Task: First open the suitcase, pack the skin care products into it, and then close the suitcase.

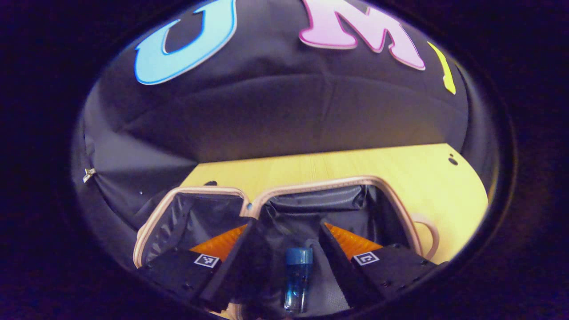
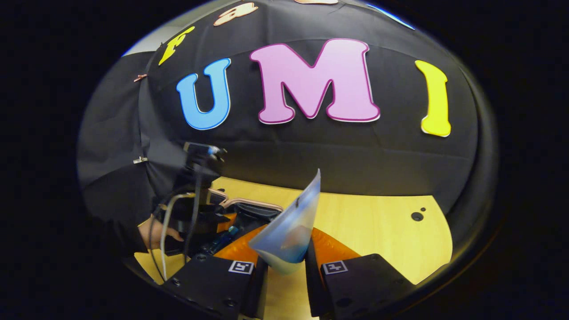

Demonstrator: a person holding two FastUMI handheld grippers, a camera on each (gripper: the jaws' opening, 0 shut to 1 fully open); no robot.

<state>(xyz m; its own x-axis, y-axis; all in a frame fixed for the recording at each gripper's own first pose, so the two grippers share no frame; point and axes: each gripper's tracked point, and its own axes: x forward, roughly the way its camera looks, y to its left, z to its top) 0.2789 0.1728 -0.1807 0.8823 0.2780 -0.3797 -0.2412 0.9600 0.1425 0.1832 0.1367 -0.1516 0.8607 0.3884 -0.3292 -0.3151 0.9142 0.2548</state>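
Table [image 1: 338, 162] of pale wood under open suitcase [image 1: 311, 189].

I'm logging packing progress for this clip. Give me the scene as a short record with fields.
suitcase: open on the wooden table, dark lining showing, pale trim
blue bottle: lying inside the suitcase, between the left gripper's fingers
left gripper: open over the suitcase interior
right gripper: shut on a tube
tube: pale, tilted, held above the table
hand: holds the left gripper, seen in the right gripper view
progress: suitcase not yet closed
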